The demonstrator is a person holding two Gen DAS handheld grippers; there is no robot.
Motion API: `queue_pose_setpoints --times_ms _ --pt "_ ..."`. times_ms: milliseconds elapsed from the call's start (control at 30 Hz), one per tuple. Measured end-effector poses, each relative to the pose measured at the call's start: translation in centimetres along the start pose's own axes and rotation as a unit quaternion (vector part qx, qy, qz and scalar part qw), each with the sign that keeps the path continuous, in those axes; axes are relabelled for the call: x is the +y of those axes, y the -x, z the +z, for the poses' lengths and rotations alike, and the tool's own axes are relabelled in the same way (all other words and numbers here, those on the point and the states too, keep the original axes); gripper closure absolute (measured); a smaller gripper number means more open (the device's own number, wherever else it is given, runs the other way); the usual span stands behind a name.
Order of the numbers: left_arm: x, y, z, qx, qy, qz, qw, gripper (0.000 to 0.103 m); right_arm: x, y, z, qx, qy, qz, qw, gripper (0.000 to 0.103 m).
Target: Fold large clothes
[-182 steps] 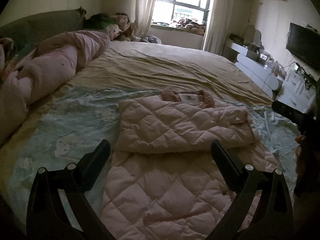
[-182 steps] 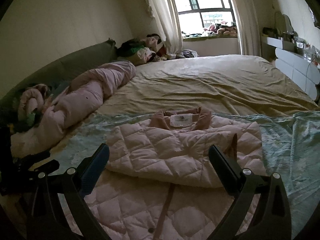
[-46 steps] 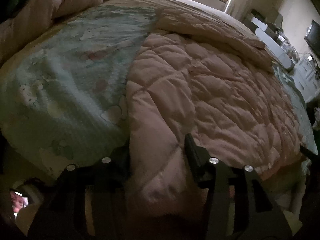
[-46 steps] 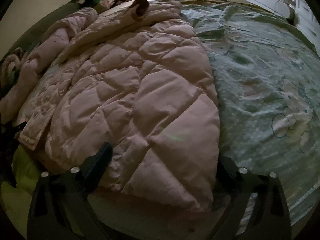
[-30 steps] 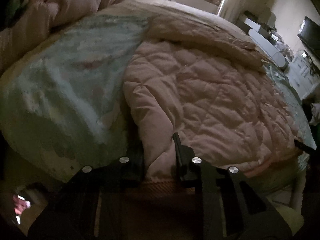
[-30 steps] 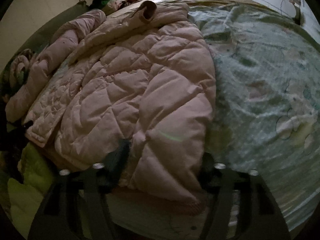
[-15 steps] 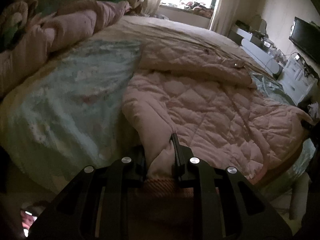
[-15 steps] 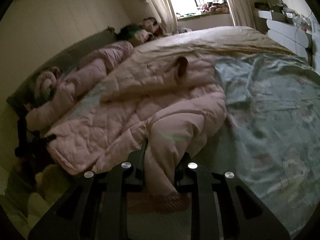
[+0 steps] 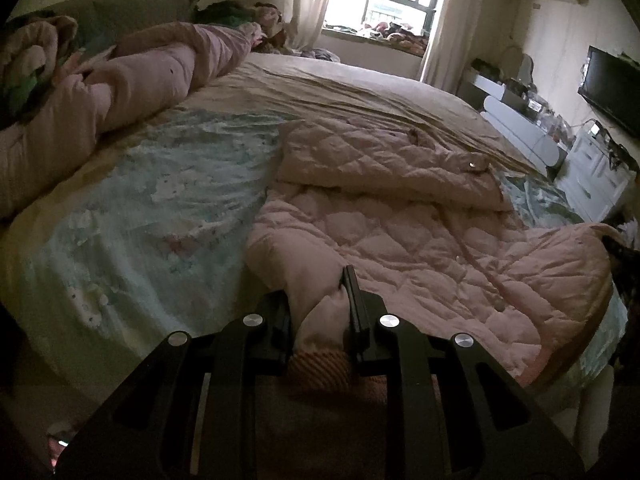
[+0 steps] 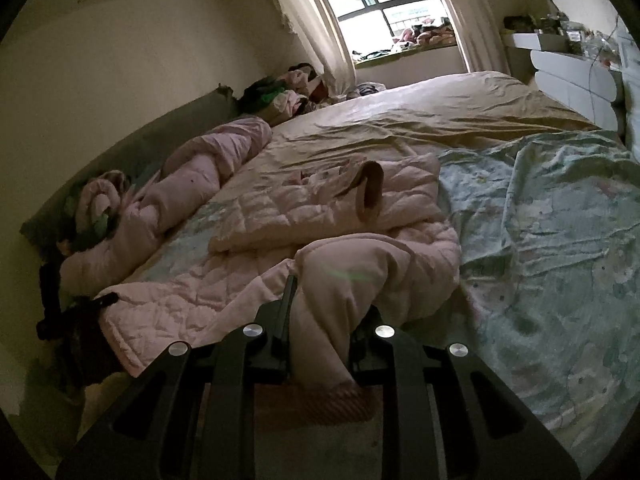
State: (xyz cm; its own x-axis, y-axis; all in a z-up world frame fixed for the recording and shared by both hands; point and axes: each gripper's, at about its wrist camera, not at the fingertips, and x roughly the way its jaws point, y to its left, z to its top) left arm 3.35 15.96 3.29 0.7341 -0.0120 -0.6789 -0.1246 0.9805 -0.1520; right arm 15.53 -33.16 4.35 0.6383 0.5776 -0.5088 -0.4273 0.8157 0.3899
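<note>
A pink quilted coat (image 9: 400, 236) is lying on a wide bed (image 9: 360, 92), partly folded, with its upper half and sleeves doubled over across the far part and its lower half spreading toward the near edge of the bed. The coat is resting on a pale blue patterned sheet (image 9: 160, 184) that is covering the near part of the bed, while a tan cover is showing farther back. The left gripper (image 9: 320, 312) is pinching the coat's near left hem corner, its jaws narrow and pressing on the padded fabric, with the ribbed pink hem band bunching just behind them. The right gripper (image 10: 320, 316) is gripping the near right hem corner in the same way, its jaws having just been closing and now clamping on a thick fold of coat that is rising between them. Both corners are being held above the sheet, so the hem is sagging between the two grippers. A rolled pink duvet (image 9: 132, 80) is lying along the left side of the bed, well apart from the coat. A bright window (image 10: 384, 4) is glowing beyond the bed.
</note>
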Motion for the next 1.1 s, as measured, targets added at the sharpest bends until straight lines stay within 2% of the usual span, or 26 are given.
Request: queue_pose_setpoints --times_ms 567,1100 --pt "0.8 -0.7 3.1 -0.035 0.024 0.011 0.9990 0.089 -0.3 -1.9 5.4 -0.033 0.001 -0.001 0.999 0.084" --pt "0.8 -4.0 10.0 -0.057 0.016 0.022 0.9980 0.089 -2.2 -6.0 11.2 -0.057 -0.019 -0.024 0.998 0.084"
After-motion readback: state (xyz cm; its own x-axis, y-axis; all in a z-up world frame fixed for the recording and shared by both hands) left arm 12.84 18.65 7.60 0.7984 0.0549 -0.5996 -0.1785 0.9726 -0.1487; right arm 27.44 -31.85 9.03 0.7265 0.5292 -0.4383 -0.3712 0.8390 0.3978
